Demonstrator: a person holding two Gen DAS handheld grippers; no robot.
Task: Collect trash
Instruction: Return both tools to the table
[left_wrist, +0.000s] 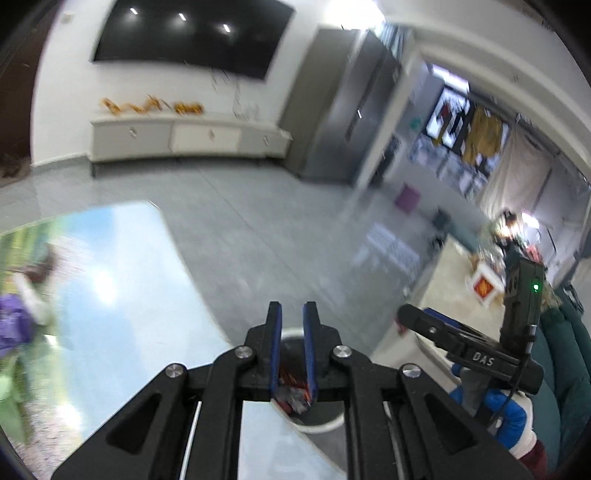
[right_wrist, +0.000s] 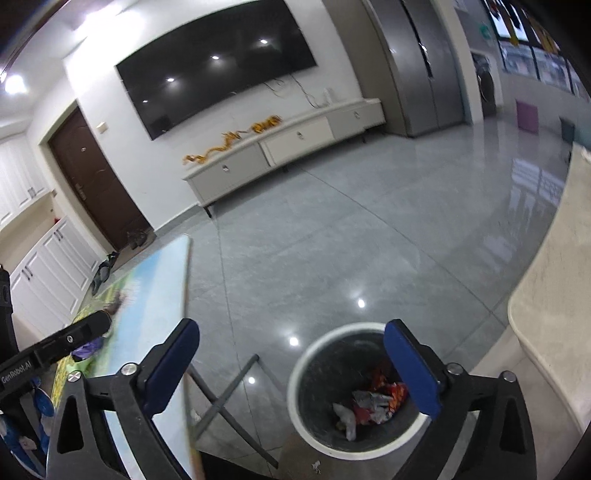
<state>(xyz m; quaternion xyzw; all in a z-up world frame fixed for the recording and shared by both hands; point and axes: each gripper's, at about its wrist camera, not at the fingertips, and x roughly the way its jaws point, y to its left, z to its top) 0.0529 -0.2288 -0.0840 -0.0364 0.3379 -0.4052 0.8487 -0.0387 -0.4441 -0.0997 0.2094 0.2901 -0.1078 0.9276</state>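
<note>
A round bin (right_wrist: 314, 354) with a white rim stands on the floor beside the table; crumpled wrappers (right_wrist: 373, 402) lie in its bottom. My right gripper (right_wrist: 291, 365) is open and empty, above and in front of the bin. My left gripper (left_wrist: 291, 350) is nearly closed, with a narrow gap between its blue pads, directly over the bin (left_wrist: 321, 424). A crumpled red wrapper (left_wrist: 293, 393) shows between the bases of its fingers; I cannot tell whether it is held or lies in the bin. A purple scrap (left_wrist: 13, 328) lies on the table at the left.
A table with a landscape-print cloth (right_wrist: 147, 314) is on the left, its folding legs (right_wrist: 229, 398) next to the bin. A beige counter (right_wrist: 546, 314) is on the right. A TV cabinet (right_wrist: 280, 147) stands along the far wall across grey tiled floor.
</note>
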